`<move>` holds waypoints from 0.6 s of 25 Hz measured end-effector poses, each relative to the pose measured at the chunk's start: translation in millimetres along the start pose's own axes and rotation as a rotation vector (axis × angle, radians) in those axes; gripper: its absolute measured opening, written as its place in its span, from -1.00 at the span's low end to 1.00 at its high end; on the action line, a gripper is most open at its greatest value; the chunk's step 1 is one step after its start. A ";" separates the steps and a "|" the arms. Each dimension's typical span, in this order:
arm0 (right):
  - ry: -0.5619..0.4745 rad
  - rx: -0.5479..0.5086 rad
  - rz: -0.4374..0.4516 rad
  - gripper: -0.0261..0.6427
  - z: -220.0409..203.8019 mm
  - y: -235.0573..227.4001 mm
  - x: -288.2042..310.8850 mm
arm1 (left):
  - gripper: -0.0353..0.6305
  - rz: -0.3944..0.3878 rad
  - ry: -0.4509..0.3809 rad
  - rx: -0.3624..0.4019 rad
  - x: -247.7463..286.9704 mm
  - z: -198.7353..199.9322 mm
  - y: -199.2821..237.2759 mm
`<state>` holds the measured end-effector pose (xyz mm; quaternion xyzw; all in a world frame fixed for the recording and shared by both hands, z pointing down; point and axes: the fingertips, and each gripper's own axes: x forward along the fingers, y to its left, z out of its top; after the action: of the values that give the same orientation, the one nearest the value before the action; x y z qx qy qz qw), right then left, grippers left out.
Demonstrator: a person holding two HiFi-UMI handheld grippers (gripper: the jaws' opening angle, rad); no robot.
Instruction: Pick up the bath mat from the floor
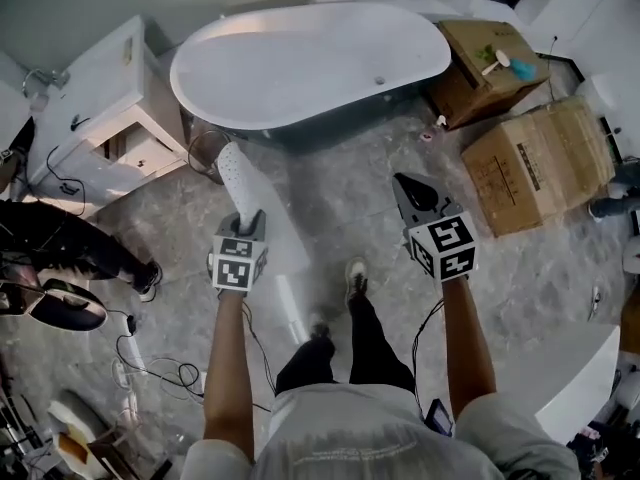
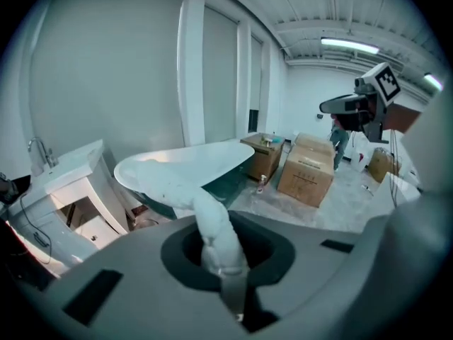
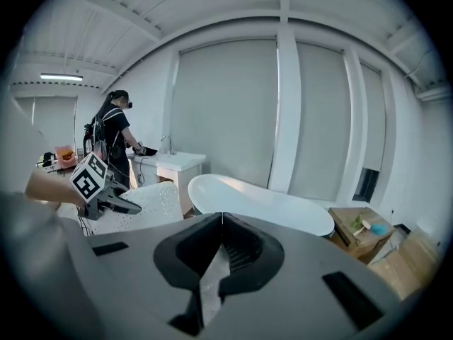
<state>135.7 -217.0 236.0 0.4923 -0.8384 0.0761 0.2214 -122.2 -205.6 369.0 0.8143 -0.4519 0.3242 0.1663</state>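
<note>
The white perforated bath mat (image 1: 238, 173) is off the floor, pinched in my left gripper (image 1: 245, 218). One end sticks up past the jaws toward the tub, and the rest hangs down beside my left leg (image 1: 283, 273). In the left gripper view the mat (image 2: 212, 222) is squeezed between the shut jaws of that gripper (image 2: 226, 271). My right gripper (image 1: 407, 185) hovers to the right at about the same height, shut, with nothing in it; its tips meet (image 3: 221, 217). From the right gripper view the mat (image 3: 145, 200) shows beside the left gripper (image 3: 113, 204).
A white bathtub (image 1: 310, 63) stands ahead, with a white vanity cabinet (image 1: 100, 108) at its left. Two cardboard boxes (image 1: 540, 163) (image 1: 490, 68) sit at the right. A person in black (image 1: 60, 238) stands at the left. Cables (image 1: 150, 368) trail on the marble floor.
</note>
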 end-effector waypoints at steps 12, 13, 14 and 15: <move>-0.156 -0.100 0.018 -0.88 120.3 60.0 -48.4 | -0.79 0.039 -0.155 0.158 -151.6 86.2 23.4; -0.163 -0.107 0.019 -0.88 126.5 64.9 -50.6 | -0.79 0.040 -0.155 0.172 -158.4 90.9 24.6; -0.169 -0.113 0.020 -0.88 131.9 69.9 -52.4 | -0.79 0.039 -0.154 0.183 -164.9 95.4 25.6; -0.176 -0.119 0.022 -0.88 136.5 75.0 -54.0 | -0.79 0.040 -0.159 0.190 -171.6 100.0 26.9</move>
<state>53.4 -183.6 97.1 0.4738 -0.8629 -0.0147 0.1750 -172.6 -168.6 178.5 0.8404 -0.4471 0.3031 0.0453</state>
